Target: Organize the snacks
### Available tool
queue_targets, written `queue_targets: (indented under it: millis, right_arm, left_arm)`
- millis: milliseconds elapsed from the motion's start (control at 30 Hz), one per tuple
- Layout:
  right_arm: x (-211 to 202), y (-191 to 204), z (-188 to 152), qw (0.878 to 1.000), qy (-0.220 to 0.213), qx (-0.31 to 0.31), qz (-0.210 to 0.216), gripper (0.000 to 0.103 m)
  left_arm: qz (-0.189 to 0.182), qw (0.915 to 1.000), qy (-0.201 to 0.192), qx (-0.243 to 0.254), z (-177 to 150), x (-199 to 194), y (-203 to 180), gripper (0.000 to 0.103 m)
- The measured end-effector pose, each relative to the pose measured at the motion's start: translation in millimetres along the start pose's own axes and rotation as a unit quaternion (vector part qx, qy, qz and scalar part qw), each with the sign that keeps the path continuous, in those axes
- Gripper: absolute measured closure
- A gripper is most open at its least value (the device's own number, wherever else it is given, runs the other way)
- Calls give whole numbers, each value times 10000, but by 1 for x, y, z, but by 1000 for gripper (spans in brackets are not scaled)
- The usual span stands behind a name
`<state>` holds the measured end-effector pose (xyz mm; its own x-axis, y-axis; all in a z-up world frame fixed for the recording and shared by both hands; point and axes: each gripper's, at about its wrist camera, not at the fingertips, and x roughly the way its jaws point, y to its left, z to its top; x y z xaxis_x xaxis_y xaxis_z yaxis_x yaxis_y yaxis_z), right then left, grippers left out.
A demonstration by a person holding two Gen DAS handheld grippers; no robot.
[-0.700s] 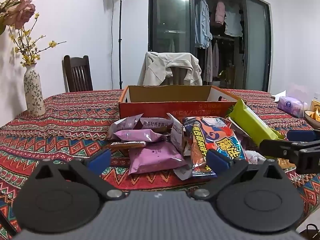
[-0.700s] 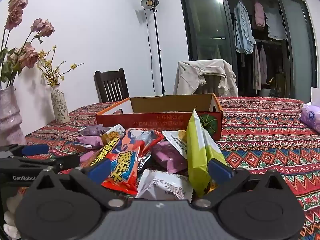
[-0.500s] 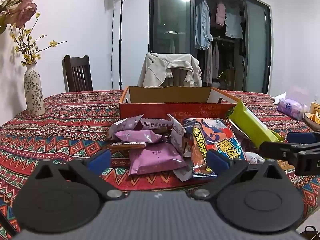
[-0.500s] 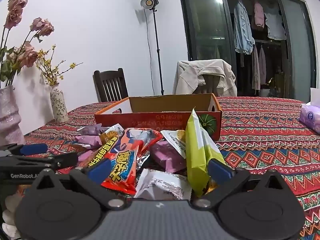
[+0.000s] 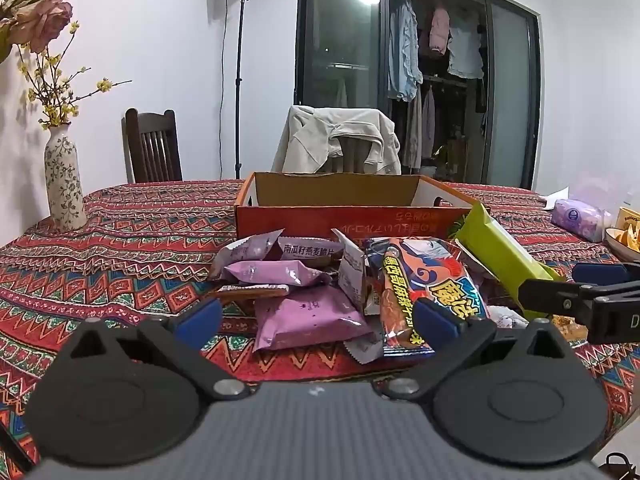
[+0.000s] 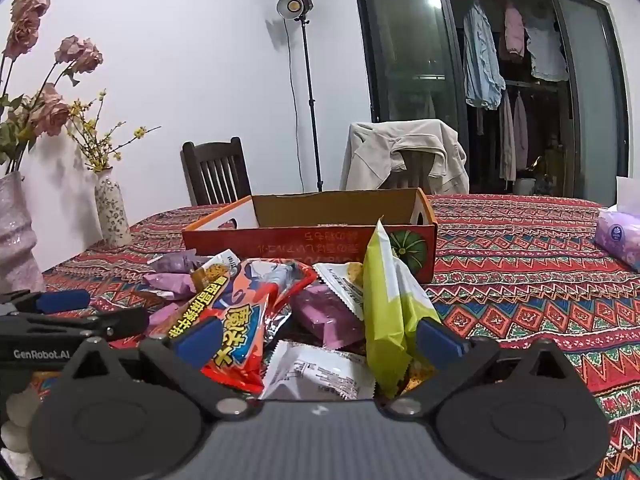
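A heap of snack packets lies on the patterned tablecloth in front of an open orange cardboard box. In the heap are a pink packet, an orange-red bag with blue lettering, a lime-green bag and a white packet. My left gripper stands open just short of the pink packet, nothing between its fingers. My right gripper is open too, low in front of the white packet. Each gripper shows at the edge of the other's view.
A flowered vase stands at the table's left edge, with a taller pink vase nearer. A tissue pack and a bowl sit at the right. Two chairs stand behind the table, one draped with a jacket.
Both views have drifted only slightly. The packets and the box lie as before, and both grippers stay open.
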<state>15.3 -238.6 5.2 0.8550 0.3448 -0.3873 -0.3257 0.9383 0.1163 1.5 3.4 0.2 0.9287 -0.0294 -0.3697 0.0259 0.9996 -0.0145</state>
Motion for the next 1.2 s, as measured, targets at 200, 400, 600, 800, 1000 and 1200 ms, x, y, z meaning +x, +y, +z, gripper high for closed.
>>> queue_targets:
  millis: [200,400,600,800,1000,1200]
  right_arm:
    - [1,0,1,10000,11,10,0,0]
    - [0,1,2,10000,5,7,5,0]
    - [-1,1,2,10000,-4,3,10,0]
    - [-1,1,2,10000,-5,1,9,0]
    - [-1,1,2,10000,-8,-2,14,0]
    - [-1,1,2,10000,-7,0,10,0]
  left_arm:
    - [-4,10000,0,-9,0,0,0,0]
    - [1,10000,-4,-16,0,0,1,0]
    - [-3,10000,-18,-23,1,-1,1,0]
    - [-12,10000,-37,-25,1,-2,1,0]
    - [-12,10000,-52,-30,1,-3,2,0]
    - [-15,10000,-53,-30,1,-3,2,0]
